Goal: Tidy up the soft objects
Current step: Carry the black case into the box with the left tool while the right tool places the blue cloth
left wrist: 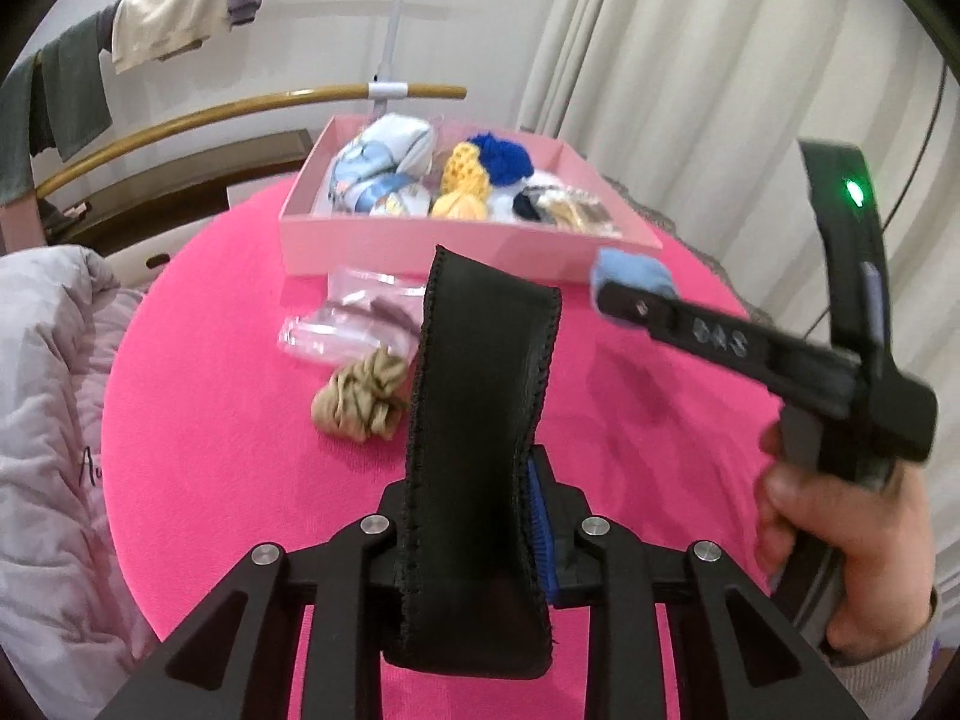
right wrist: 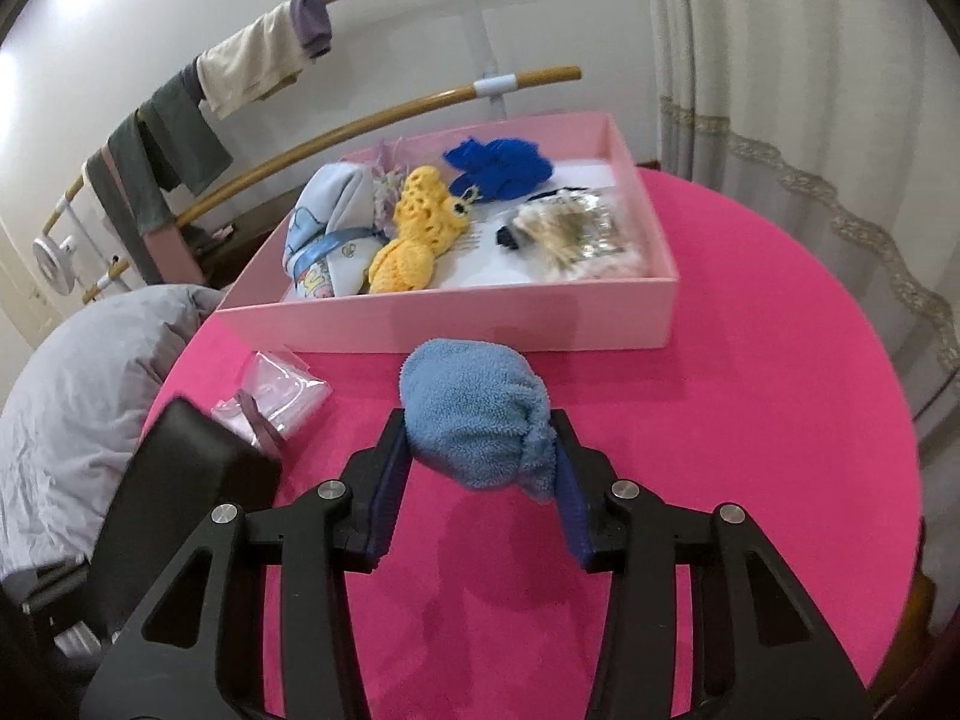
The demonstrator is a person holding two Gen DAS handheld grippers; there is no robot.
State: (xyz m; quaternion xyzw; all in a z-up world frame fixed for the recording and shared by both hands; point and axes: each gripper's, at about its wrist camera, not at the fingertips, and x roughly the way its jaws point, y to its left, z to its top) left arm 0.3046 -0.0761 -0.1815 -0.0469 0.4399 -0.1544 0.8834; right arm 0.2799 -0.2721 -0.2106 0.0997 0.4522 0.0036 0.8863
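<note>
Counted against the one pink box (right wrist: pixel 540 324) on the pink table (right wrist: pixel 750 420):

Inside the box lie one blue knitted piece (right wrist: pixel 498 168) at its far side, two yellow crocheted pieces (right wrist: pixel 420 228) in its middle, one pale blue printed pouch (right wrist: pixel 330 234) at its left end, and one clear packet of beige material (right wrist: pixel 576 234) at its right end.

In front of the box are one light blue terry bundle (right wrist: pixel 474 420), one black band (left wrist: pixel 480 420), one clear plastic bag (left wrist: pixel 354 324) and one tan crumpled bundle (left wrist: pixel 360 396).

Behind the box run two curved wooden rails (left wrist: pixel 300 99); three garments (left wrist: pixel 174 18) hang on the upper one.
</note>
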